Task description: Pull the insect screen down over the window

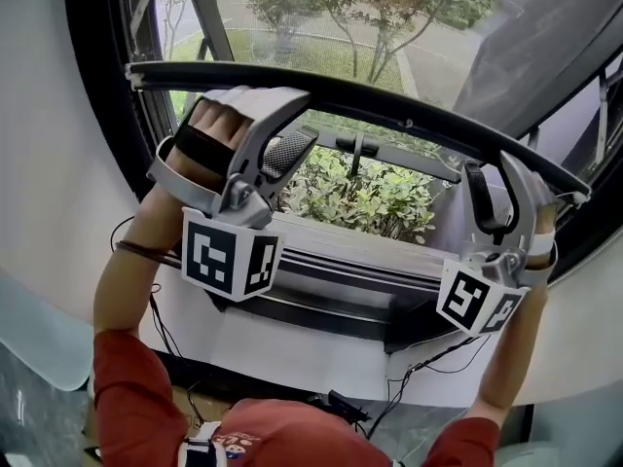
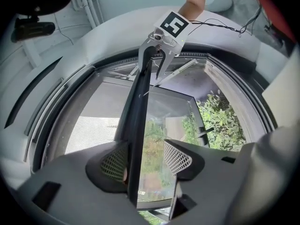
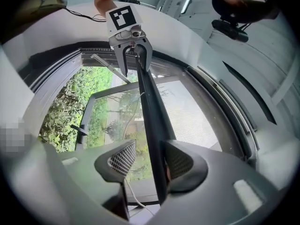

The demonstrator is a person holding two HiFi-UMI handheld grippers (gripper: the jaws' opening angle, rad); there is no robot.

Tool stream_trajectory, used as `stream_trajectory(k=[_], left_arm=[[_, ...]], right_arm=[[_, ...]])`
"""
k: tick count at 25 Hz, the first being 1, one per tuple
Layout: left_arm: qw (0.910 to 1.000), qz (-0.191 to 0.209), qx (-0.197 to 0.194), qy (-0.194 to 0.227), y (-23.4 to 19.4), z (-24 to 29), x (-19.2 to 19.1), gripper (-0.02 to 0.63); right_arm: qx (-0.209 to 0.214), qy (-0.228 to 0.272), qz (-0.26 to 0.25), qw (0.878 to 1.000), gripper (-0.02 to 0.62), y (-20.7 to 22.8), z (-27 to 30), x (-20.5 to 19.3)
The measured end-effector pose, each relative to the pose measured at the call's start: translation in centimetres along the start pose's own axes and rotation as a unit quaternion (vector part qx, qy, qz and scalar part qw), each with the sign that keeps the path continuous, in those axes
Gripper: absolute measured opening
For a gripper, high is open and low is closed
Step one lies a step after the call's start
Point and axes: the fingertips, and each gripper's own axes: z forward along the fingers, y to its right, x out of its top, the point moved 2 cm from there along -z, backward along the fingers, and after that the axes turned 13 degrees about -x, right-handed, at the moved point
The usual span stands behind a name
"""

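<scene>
The insect screen's dark bottom bar [image 1: 389, 105] runs across the window, with the fine mesh [image 1: 370, 27] above it. My left gripper [image 1: 297, 125] hooks over the bar near its left end. In the left gripper view the bar [image 2: 138, 111] lies against the left pad [image 2: 112, 163], and the right pad [image 2: 178, 156] stands apart from it. My right gripper [image 1: 501, 178] straddles the bar near its right end. In the right gripper view the bar [image 3: 152, 111] rests against the right pad [image 3: 183, 161], with a gap to the left pad [image 3: 122, 159]. Neither gripper clamps the bar.
Below the bar the window is uncovered, with green shrubs [image 1: 380, 197] outside and a dark window handle [image 1: 360, 144] above them. The dark lower window frame [image 1: 331, 270] sits over a white ledge with black cables [image 1: 419, 368]. White wall [image 1: 58, 193] flanks the window.
</scene>
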Motion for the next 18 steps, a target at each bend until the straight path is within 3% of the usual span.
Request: stream_trajectory(k=[6,14,18], left_arm=[[0.9997,-0.012,0.018,0.009,9.3,1.1,-1.2,0.222],[0.9997,-0.019,-0.011,0.012,15.8,1.4,-1.3,0.227],[0.9992,-0.026,-0.027,0.014,16.5,1.3,-1.2,0.227]], right_arm=[[-0.011,0.003,-0.01,1.0,0.198,-7.8,-4.2,-0.4],[0.034,0.005,0.02,0.999,0.21,-13.3,-8.0,-1.1],[0.046,-0.001,0.025,0.999,0.212,-13.8,-8.5,-1.1]])
